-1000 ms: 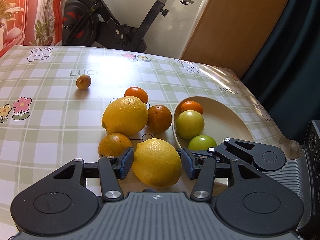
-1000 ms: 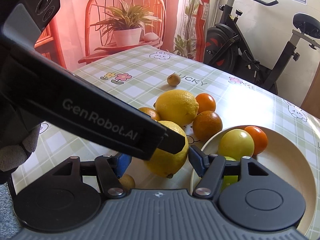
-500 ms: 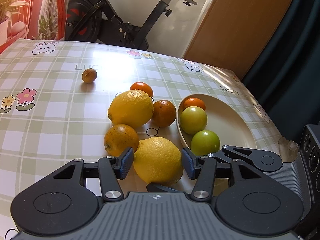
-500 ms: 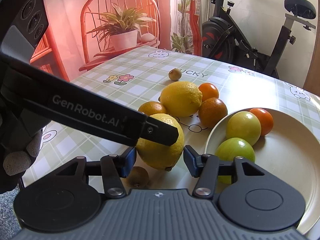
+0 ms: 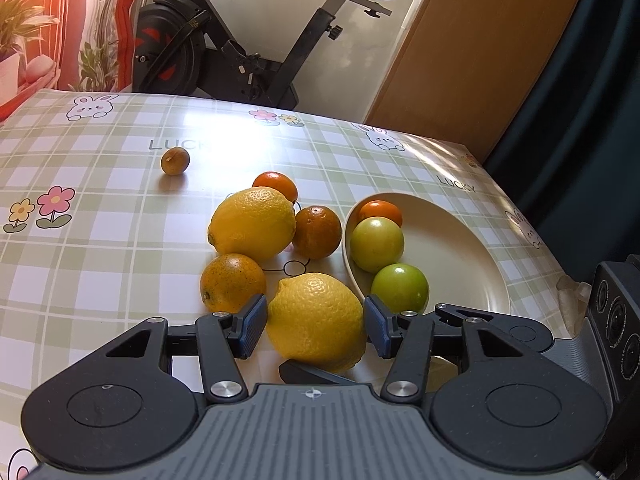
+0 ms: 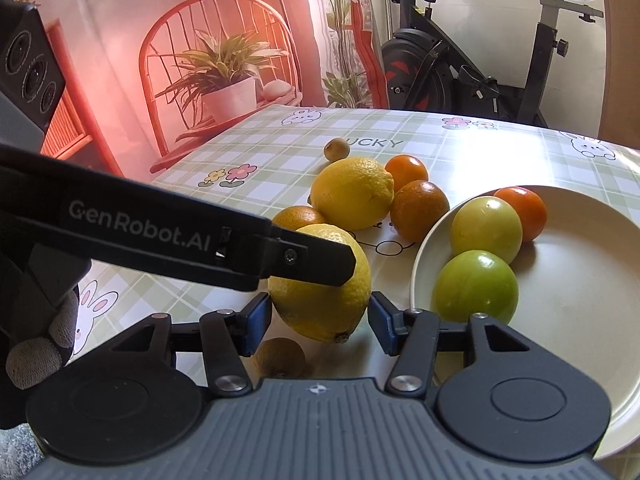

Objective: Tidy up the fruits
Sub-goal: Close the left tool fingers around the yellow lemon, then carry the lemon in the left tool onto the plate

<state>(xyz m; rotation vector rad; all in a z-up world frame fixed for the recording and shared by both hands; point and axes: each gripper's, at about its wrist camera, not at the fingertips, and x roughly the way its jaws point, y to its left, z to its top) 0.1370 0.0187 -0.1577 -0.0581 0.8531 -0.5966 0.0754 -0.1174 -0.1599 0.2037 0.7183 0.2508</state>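
Observation:
A yellow lemon (image 5: 316, 320) sits just left of the cream plate (image 5: 452, 248). My left gripper (image 5: 315, 330) is shut on it, both blue pads against its sides. From the other side my right gripper (image 6: 317, 326) is shut on the same lemon (image 6: 320, 304). In the right wrist view a black finger (image 6: 312, 258) of the left gripper lies across the lemon's top. On the plate (image 6: 580, 280) are two green fruits (image 5: 400, 288) (image 5: 377, 244) and a small orange one (image 5: 380, 211).
A second lemon (image 5: 252, 224), three oranges (image 5: 232, 282) (image 5: 318, 232) (image 5: 276, 186) and a small brown fruit (image 5: 175, 161) lie on the checked tablecloth. A kiwi (image 6: 280, 356) rests under the right gripper. A gloved hand (image 6: 36, 344) holds the left gripper. An exercise bike stands behind.
The right gripper's jaws have narrowed onto the lemon and its wrist has rolled, levelling the view. The left gripper has kept its grip and barely moved.

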